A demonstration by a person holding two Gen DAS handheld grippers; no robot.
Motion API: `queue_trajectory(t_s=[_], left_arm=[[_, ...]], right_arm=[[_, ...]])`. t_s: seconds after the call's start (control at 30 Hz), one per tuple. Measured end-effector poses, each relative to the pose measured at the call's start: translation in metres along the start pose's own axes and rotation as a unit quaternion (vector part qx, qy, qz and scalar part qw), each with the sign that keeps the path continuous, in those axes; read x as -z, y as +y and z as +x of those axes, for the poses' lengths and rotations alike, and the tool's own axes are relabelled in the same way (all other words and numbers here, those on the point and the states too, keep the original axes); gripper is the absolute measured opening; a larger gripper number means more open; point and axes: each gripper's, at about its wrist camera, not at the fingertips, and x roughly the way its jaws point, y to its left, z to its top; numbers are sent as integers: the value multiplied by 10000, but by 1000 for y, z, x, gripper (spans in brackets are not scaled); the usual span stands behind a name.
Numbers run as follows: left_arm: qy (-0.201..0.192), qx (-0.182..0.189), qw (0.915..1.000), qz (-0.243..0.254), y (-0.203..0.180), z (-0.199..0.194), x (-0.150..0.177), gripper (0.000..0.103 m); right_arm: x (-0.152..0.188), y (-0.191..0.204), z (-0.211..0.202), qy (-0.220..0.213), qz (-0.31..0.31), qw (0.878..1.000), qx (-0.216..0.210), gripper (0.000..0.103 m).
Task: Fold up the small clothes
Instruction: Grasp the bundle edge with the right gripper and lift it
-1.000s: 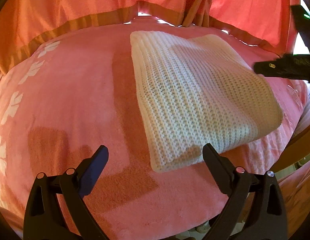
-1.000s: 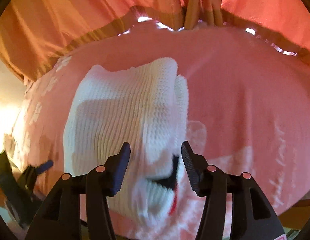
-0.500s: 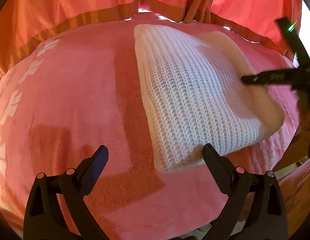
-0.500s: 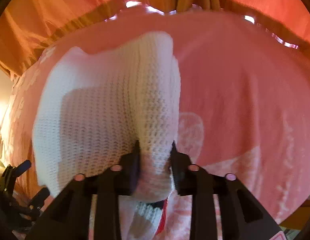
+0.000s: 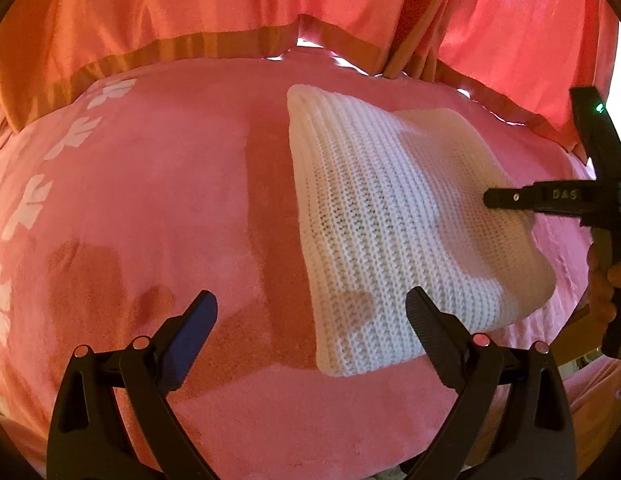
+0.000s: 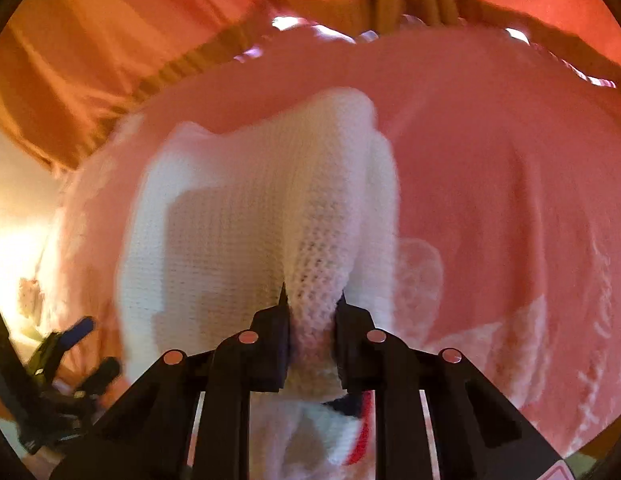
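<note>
1. While the left gripper (image 5: 310, 316) hangs over the bed (image 5: 150, 200) with its jaws spread wide and nothing between them, it takes no part in the work; bare pink cover lies under it, near the bed's front edge.
2. White leaf prints (image 5: 22, 208) run along the bed's left edge, and an orange curtain (image 5: 190, 8) hangs past the far edge.
3. Right of the bed's middle lies the sweater (image 5: 398, 216), white and knitted, already folded into a thick, roughly rectangular pad. Its near left corner sits just beside the left gripper's right finger, apart from it as far as I can tell.
4. At the sweater's right edge, toward the right edge of the bed, the right gripper (image 6: 310, 312) is closing its jaws on a bunched ridge of knit, and the pads already press on it from both sides. A hand (image 5: 602, 280) holds that tool at the far right of the left view.
5. Judging by the layers, the early folds are done. What seems left is one more fold, or a squaring of the right edge, then smoothing the pad.
6. Below the pinch, a dark and red bit (image 6: 358, 428) peeks out; I cannot tell what it is.
</note>
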Motion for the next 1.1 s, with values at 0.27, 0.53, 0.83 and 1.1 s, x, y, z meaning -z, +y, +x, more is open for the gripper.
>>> queue_trajectory(t_s=[0.27, 0.53, 0.83, 1.1], left_arm=[[138, 636, 9979, 30, -16, -2, -54, 94], [833, 820, 9931, -80, -14, 70, -85, 94], [1163, 1402, 9819, -510, -6, 96, -75, 95], [1302, 1949, 9685, -836, -4, 102, -79, 59]], right_arm=[[0, -20, 27, 466, -86, 9961, 750, 38], [2, -35, 28, 593, 200, 9968, 489, 80], [13, -47, 69, 914, 939, 9897, -576, 85], [9, -48, 52, 511, 1028, 9890, -928, 35]])
